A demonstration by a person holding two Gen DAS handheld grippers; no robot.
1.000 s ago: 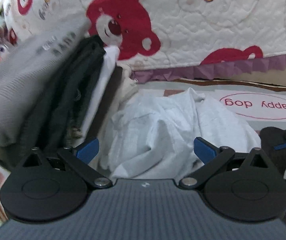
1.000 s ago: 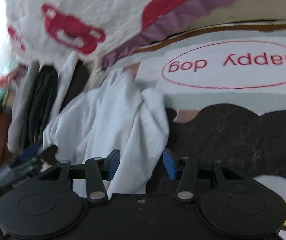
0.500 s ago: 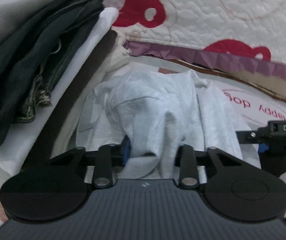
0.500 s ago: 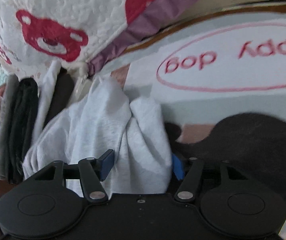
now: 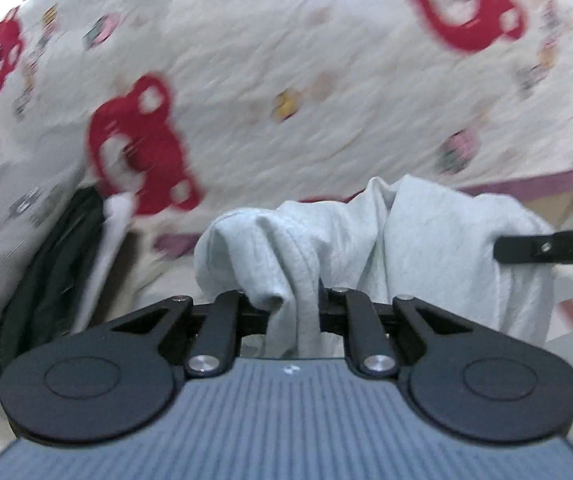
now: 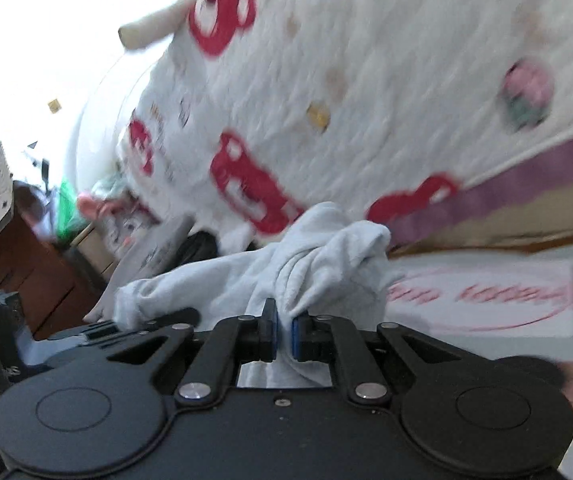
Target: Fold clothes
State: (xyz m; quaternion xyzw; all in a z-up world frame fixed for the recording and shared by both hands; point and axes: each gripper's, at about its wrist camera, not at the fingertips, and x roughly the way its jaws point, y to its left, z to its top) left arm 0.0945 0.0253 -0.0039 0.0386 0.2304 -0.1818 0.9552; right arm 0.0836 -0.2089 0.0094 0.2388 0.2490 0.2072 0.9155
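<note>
A pale grey garment (image 5: 426, 248) hangs bunched and lifted off the mat, stretched between both grippers. My left gripper (image 5: 286, 304) is shut on a thick fold of it; the cloth covers the fingertips. In the right wrist view the same grey garment (image 6: 326, 256) rises in a crumpled peak, and my right gripper (image 6: 283, 334) is shut on it, blue pads pinching a thin fold. The right gripper's black arm (image 5: 550, 244) enters the left wrist view from the right edge.
A white quilt with red bears (image 5: 306, 80) fills the background. A stack of folded clothes, grey (image 5: 14, 240) over dark (image 5: 50, 280), leans at the left. A floor mat with red lettering (image 6: 478, 296) lies to the right. Wooden furniture (image 6: 18, 276) stands far left.
Both grippers closed on the grey garment and lifted it off the mat. The views tilted upward, so the quilt now fills most of each frame.
</note>
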